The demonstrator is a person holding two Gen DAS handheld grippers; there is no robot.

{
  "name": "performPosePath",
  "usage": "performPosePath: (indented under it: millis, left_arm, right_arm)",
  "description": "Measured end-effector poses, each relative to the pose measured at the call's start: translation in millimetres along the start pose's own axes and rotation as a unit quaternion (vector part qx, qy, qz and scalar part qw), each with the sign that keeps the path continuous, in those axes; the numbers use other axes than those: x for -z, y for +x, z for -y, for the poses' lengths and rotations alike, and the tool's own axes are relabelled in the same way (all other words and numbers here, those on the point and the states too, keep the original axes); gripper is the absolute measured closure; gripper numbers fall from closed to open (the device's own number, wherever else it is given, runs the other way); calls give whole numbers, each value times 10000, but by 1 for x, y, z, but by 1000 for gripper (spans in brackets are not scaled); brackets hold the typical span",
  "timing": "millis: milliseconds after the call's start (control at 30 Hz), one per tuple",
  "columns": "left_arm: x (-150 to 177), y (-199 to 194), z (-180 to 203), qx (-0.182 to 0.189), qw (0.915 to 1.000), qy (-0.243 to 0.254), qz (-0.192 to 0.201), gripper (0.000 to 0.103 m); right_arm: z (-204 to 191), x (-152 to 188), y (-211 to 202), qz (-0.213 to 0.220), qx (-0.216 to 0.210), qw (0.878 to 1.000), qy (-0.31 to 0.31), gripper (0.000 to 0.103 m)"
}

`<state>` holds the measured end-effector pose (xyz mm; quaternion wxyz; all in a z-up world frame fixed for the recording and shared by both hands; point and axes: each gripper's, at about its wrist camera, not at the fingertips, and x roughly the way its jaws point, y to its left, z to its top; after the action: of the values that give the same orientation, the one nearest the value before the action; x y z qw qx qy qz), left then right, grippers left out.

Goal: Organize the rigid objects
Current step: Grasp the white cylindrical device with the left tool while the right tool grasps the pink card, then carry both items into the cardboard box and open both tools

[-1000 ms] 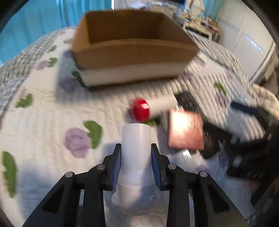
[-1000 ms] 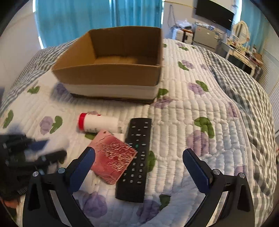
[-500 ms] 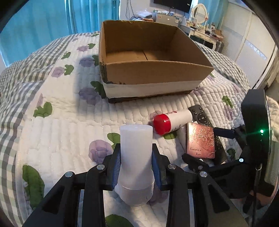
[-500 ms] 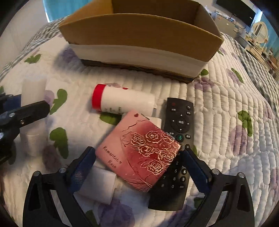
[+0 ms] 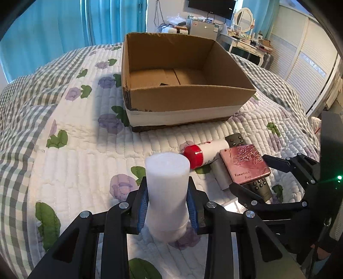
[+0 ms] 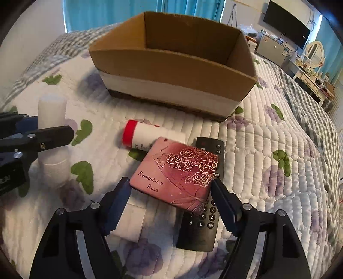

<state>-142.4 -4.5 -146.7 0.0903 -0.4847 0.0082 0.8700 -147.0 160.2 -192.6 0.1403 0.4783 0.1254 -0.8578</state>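
Note:
My left gripper point(image 5: 167, 199) is shut on an upright white bottle point(image 5: 167, 188), which also shows at the left of the right wrist view point(image 6: 51, 120). My right gripper point(image 6: 171, 197) is open, its jaws on either side of a pink rose-patterned box point(image 6: 178, 173), not closed on it; the box also shows in the left wrist view point(image 5: 246, 166). The box lies over a black remote point(image 6: 201, 223) and a white block point(image 6: 130, 223). A red-capped white bottle point(image 6: 148, 137) lies on its side behind it. An open cardboard box point(image 5: 182, 85) stands empty on the quilt.
All of it lies on a bed with a floral quilt point(image 5: 75, 150). Blue curtains point(image 5: 64, 28), a TV point(image 6: 287, 28) and a dresser with a mirror point(image 5: 244, 19) stand behind the bed.
The right gripper has moved down and forward until its open jaws flank the pink box. The left gripper has lifted and steadied with the white bottle still in it.

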Motion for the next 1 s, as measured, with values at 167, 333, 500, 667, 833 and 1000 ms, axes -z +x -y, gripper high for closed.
performPosePath:
  millis: [167,333,500,667,833,1000]
  left_arm:
    - [-2,-5,7,-38,10000,30,-11,70]
    - [-4,-7,9,-65,10000,19,-27,70]
    - [-12,-11,7,-85,10000,-20,16,70]
    - [-29,-21,7,-95,9998,14,179,70]
    - [-53,-35,7,-57,9993,33,373,70]
    - [-80,-48,10,-113,9980,133,611,70]
  right_arm:
    - [3,-5,-9,147,-38,9999,32,29]
    - [5,-5,-14,254,-102,9996,115,29]
    - [6,-6,-20,328,-62,9994,94,30]
    - [8,-11,-27,412,-94,9991,43,30]
    - [10,-16,-34,494,-109,9987,-8,31]
    - [15,-27,-51,717,-161,9973,-6,31]
